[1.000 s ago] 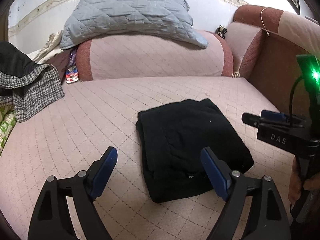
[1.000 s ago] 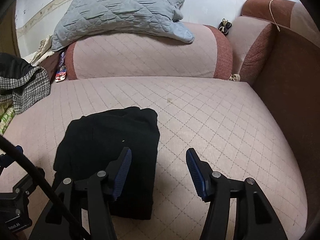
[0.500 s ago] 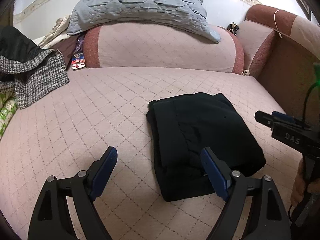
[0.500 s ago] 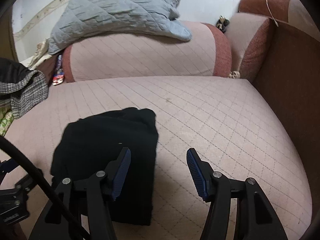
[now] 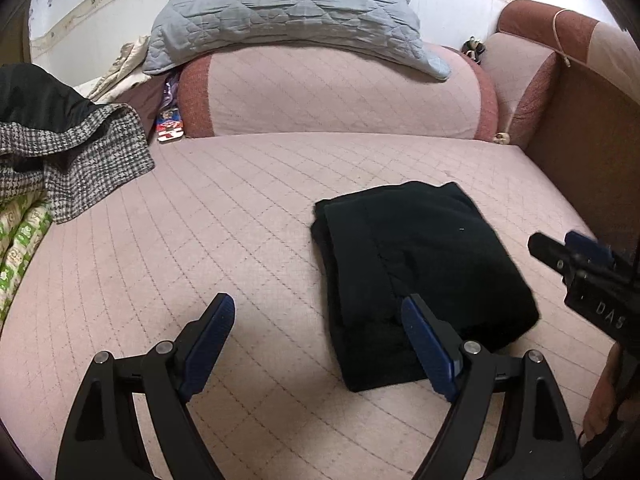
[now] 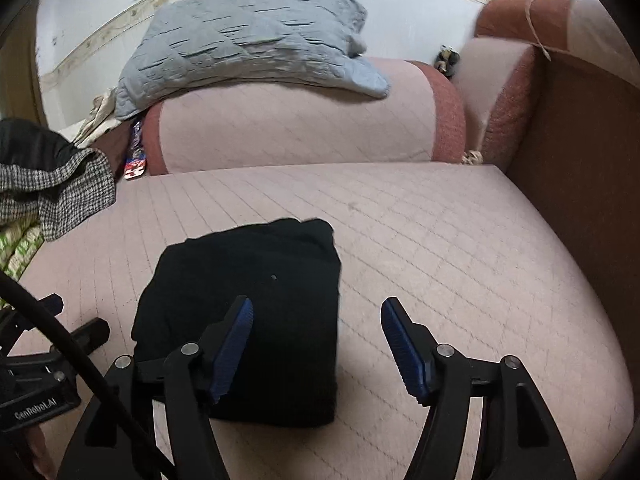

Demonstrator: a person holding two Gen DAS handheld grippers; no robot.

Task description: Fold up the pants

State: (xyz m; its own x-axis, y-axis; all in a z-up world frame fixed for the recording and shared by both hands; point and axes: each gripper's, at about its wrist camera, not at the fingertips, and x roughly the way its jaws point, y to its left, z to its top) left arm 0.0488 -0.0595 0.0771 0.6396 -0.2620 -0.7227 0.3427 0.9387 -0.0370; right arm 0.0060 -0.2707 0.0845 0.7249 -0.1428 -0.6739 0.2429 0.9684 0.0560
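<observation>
Black pants (image 5: 420, 276) lie folded in a compact rectangle on pink quilted sofa seat (image 5: 224, 216). L gripper (image 5: 320, 344) spread wide, empty; R gripper (image 6: 316, 344) jaws opening, gripping nothing. Fold looks done (final step); next, prob. just withdraw.

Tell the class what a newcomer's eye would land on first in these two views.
First, the black pants, folded into a compact block on the pink quilted sofa. Next, the grey quilt draped over the backrest. The left gripper hangs open, and the right gripper is opening with nothing held.
</observation>
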